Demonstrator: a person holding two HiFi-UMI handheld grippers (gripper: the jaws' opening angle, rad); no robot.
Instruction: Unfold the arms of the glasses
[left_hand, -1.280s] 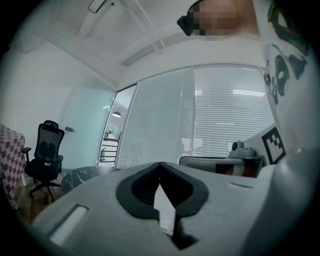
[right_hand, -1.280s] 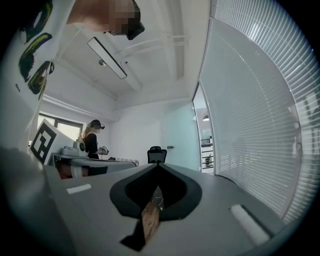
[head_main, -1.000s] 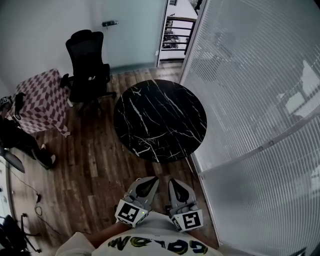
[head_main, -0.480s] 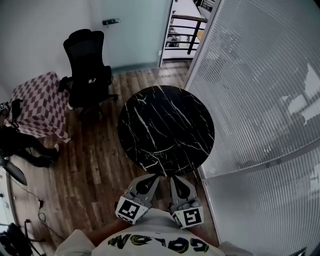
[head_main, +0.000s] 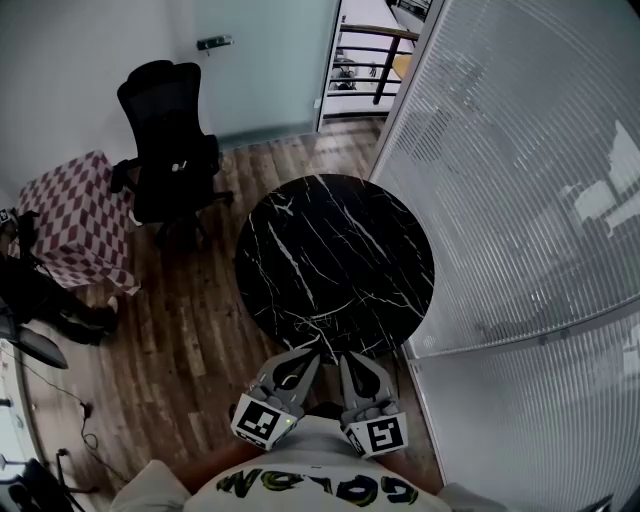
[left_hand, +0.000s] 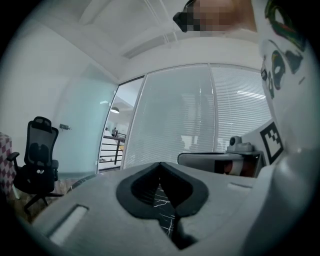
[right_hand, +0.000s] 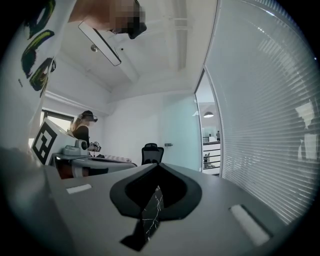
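Both jaws clenched, empty: left gripper (head_main: 303, 358), right gripper (head_main: 349, 360), at near edge of round black marble worktop (head_main: 335, 255). No glasses visible anywhere; locate them first, open jaws before reaching.

Marble table (head_main: 330, 255), office chair (head_main: 165, 140), checkered cloth (head_main: 75, 215)

Here's the left gripper (left_hand: 160, 165), its 2 jaws pressed together, empty; through the gap below them, what looks like a black marbled table (left_hand: 163, 209). Office chair (left_hand: 36, 160) far left, slatted glass wall (left_hand: 220, 115) ahead
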